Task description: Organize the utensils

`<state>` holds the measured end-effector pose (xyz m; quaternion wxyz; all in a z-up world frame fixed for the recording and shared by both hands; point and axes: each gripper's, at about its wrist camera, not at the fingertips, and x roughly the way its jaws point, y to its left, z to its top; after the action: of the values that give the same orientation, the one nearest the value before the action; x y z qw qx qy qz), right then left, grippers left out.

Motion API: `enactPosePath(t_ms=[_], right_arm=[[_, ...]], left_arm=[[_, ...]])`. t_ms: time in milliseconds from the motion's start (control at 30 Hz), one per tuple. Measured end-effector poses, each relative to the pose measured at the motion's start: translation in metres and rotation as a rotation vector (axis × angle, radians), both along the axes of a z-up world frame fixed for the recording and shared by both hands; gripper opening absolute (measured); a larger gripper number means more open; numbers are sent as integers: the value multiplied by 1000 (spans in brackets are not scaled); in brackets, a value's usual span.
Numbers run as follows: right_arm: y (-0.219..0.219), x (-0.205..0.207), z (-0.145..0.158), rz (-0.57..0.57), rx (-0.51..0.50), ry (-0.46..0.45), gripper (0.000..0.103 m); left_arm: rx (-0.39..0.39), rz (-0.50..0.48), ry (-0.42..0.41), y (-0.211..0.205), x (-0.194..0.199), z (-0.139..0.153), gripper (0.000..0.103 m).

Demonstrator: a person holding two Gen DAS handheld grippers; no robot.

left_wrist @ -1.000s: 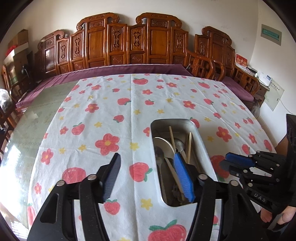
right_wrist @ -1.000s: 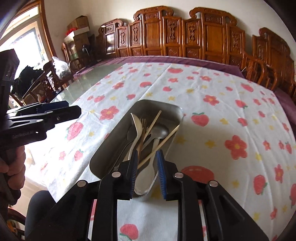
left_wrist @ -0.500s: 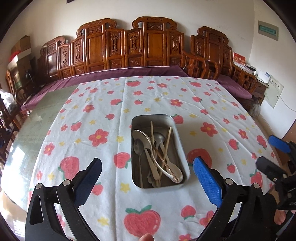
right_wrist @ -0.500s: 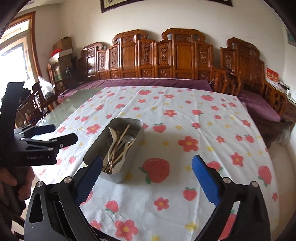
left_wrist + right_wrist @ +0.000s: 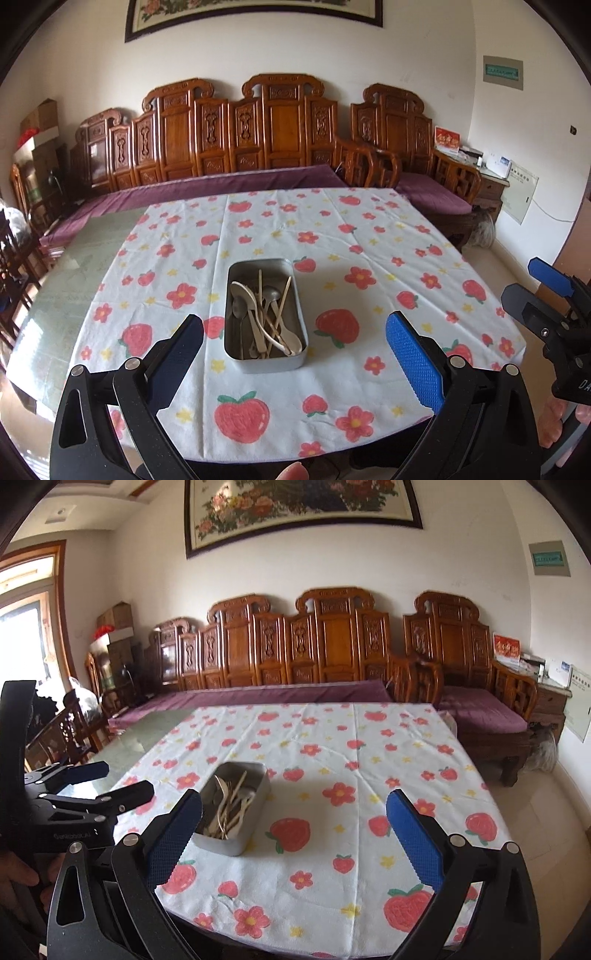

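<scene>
A rectangular metal tray [image 5: 236, 360] [image 5: 255, 786] rests near the front of the strawberry-print tablecloth [image 5: 369, 229] [image 5: 332, 738]. Inside it lie spoons [image 5: 243, 295] [image 5: 221, 786] and wooden chopsticks [image 5: 283, 299] [image 5: 238, 779], piled together. My left gripper [image 5: 295, 354] hangs wide open above the table's near edge, nothing between its fingers. My right gripper [image 5: 293, 834] is likewise wide open and empty, back from the tray. In each wrist view the other gripper shows at the side, the right gripper [image 5: 535, 291] and the left gripper [image 5: 110, 781], clear of the tray.
Carved wooden benches [image 5: 258, 133] [image 5: 325, 642] with purple cushions line the far wall. Bare glass tabletop [image 5: 74, 258] lies left of the cloth. A fingertip [image 5: 291, 472] shows at the bottom edge, and a hand [image 5: 14, 871] holds the left gripper.
Both grippers opened wide and drew back and up from the tray. The tray now sits farther away and smaller, with the utensils left inside it.
</scene>
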<state>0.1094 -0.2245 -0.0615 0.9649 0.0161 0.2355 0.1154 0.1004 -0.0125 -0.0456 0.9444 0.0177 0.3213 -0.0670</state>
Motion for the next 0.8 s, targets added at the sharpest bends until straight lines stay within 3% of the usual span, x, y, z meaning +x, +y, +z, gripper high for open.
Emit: enactPosePath(t_ms=[267, 500, 800], right_arm=[[-3, -31, 41, 6, 6, -96, 100], [-2, -44, 55, 12, 2, -129, 100], [-4, -45, 55, 1, 9, -128, 100]], left_arm=[[-7, 2, -129, -7, -40, 45, 95], [-24, 24, -218, -6, -64, 74, 95], [-16, 34, -221, -3, -70, 76, 95]])
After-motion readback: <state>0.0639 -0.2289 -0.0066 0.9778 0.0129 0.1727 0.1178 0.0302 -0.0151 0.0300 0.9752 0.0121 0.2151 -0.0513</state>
